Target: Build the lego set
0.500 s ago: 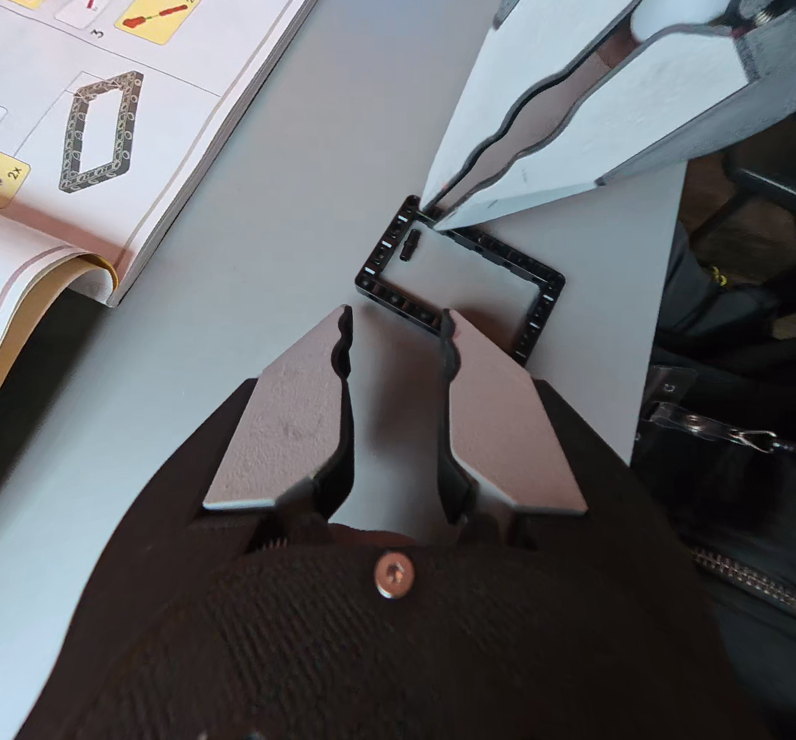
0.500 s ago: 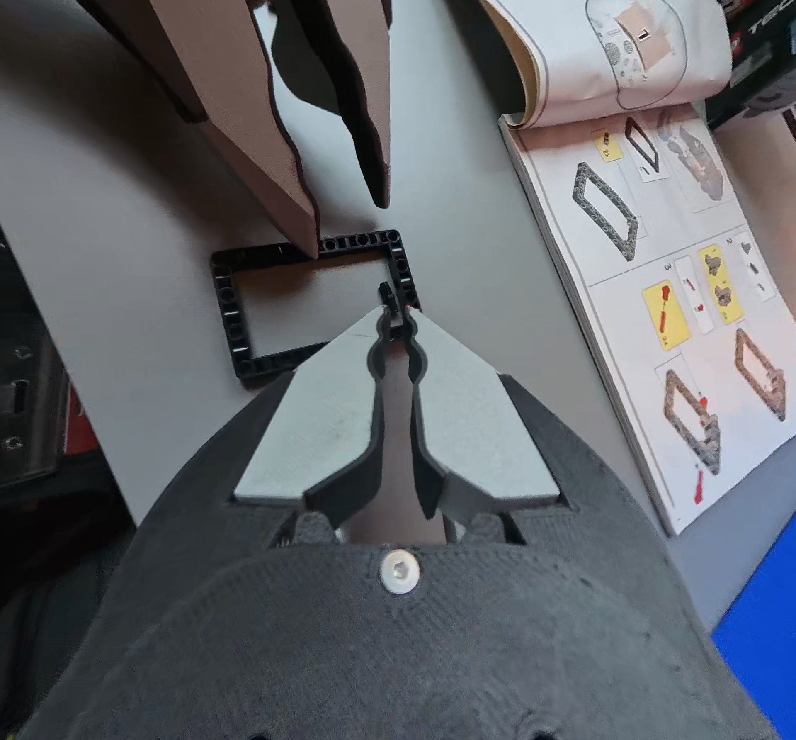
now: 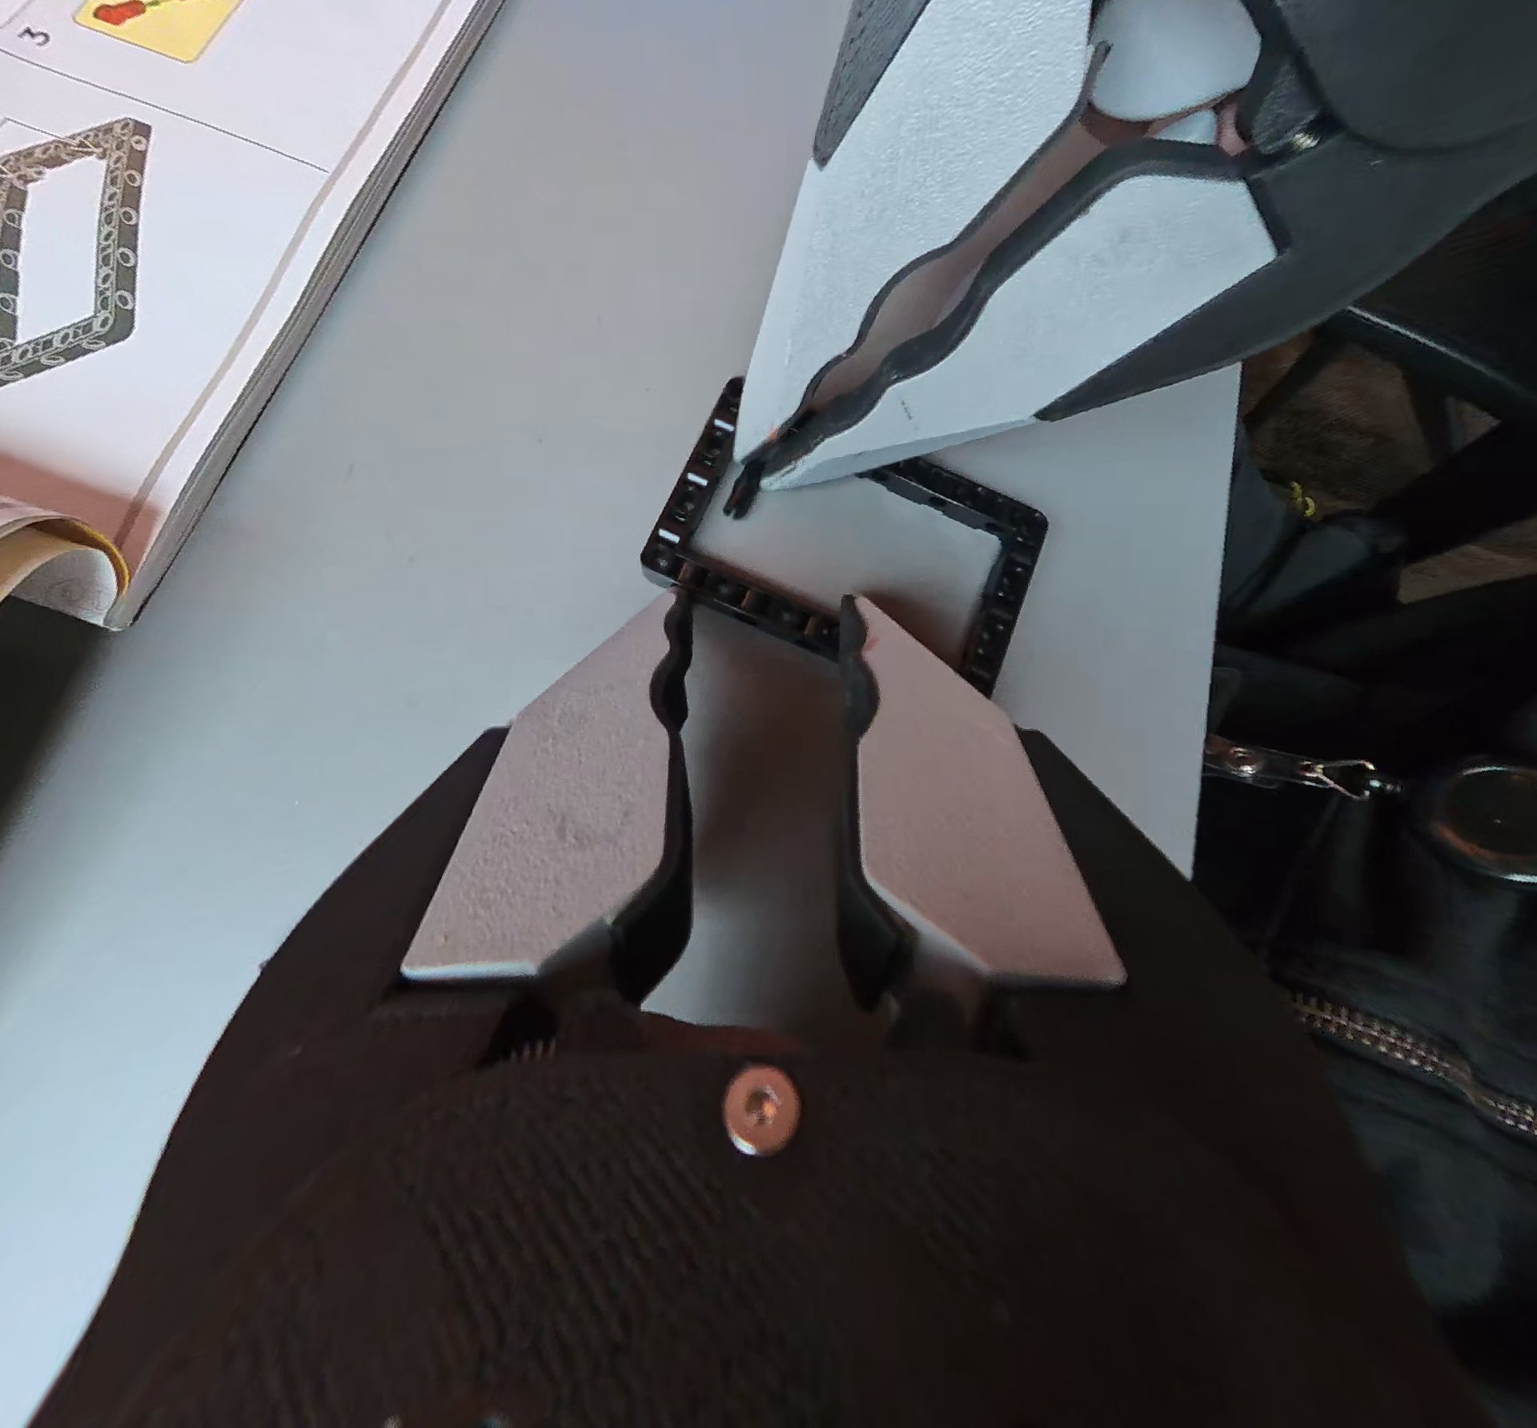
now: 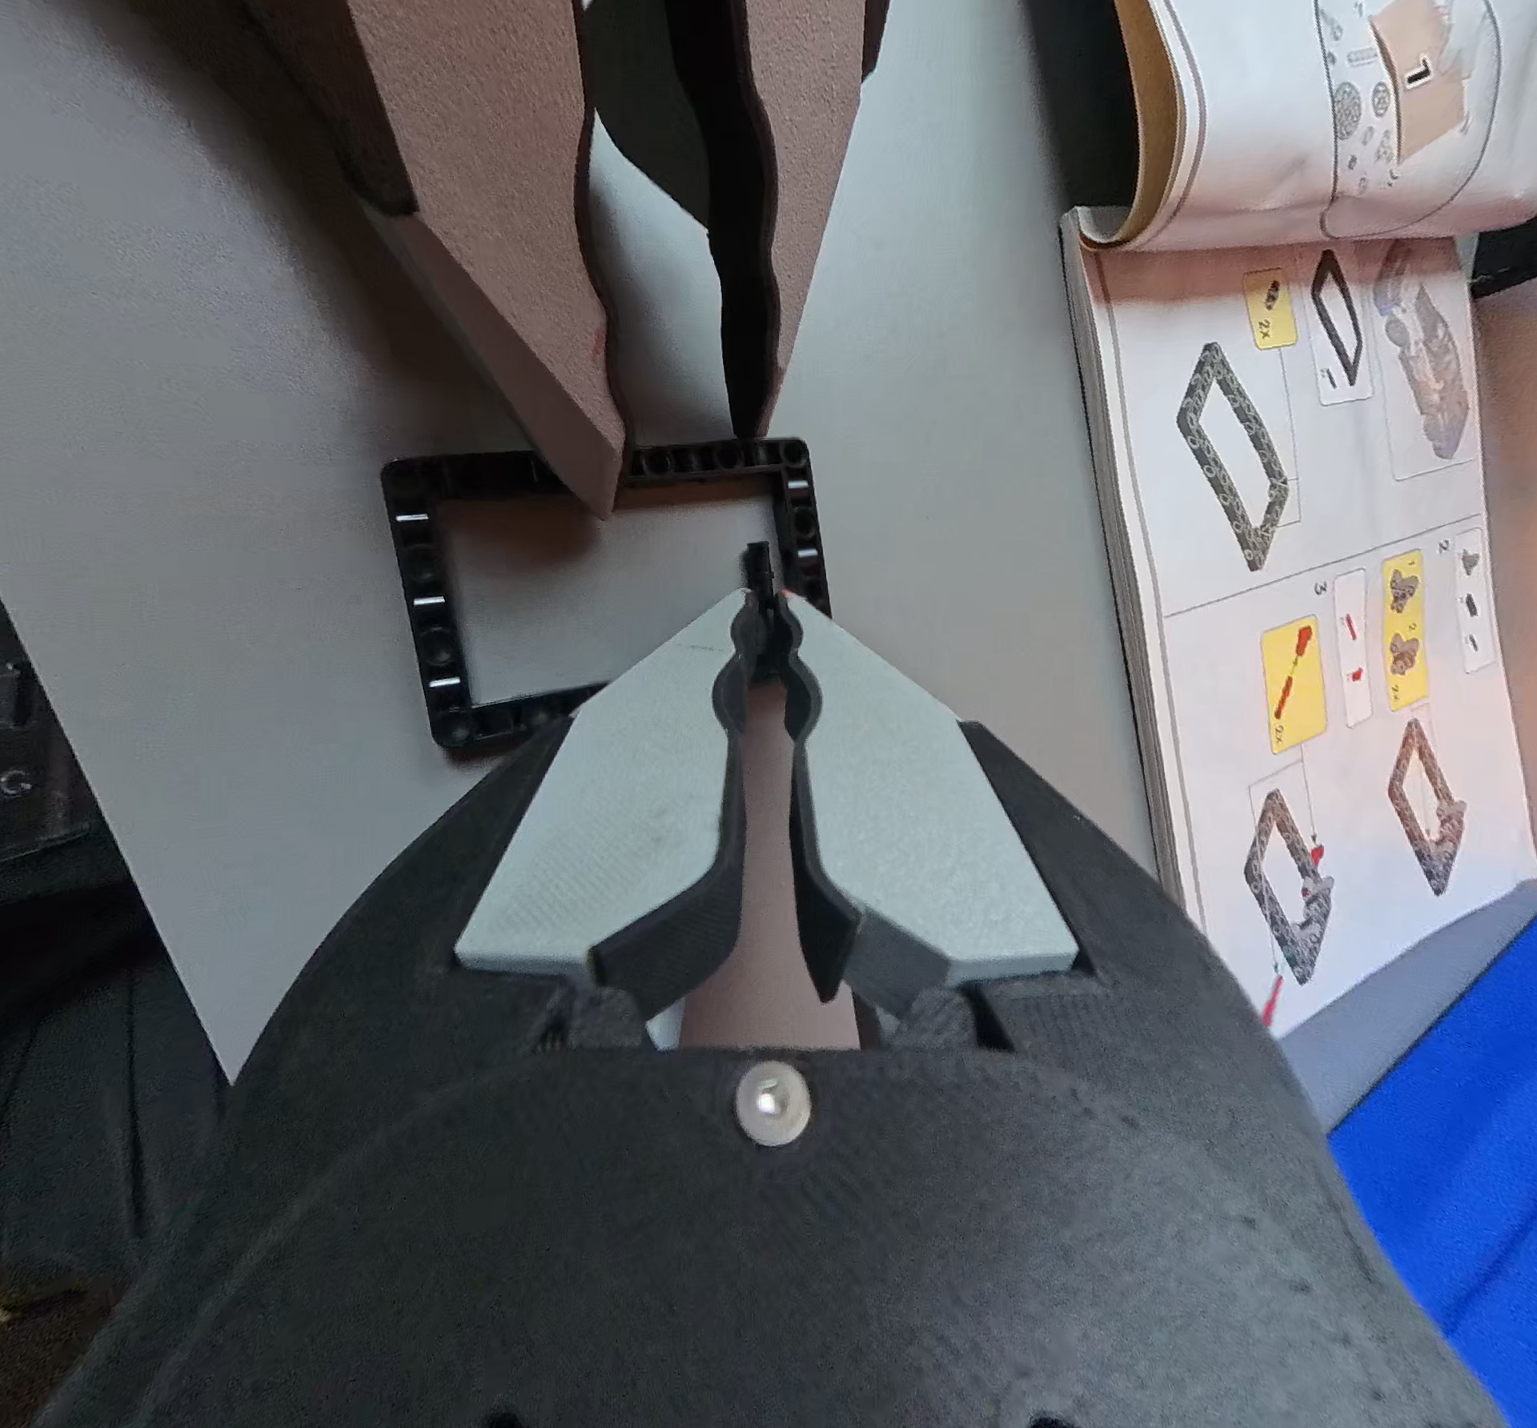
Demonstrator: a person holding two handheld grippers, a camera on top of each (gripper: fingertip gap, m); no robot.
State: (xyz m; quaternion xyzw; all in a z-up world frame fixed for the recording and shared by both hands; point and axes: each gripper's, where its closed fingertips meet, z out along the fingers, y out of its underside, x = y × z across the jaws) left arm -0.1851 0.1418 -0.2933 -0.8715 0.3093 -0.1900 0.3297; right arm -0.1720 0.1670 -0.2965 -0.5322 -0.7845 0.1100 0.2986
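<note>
Though hidden opposite — blue patch (image 4: 1447,1188) rightward

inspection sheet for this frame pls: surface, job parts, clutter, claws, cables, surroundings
Surface: grey table, bare around the work.
Job's things: black rectangular frame flat near the table edge; small black pin over its opening; open instruction booklet beside it.
Clutter: nothing seen.
Claws: right claw shut on the pin; left claw open, tips at the frame's near side.
Cables: nothing seen.
Surroundings: black bag with zipper off the table edge; blue surface past the booklet.
</note>
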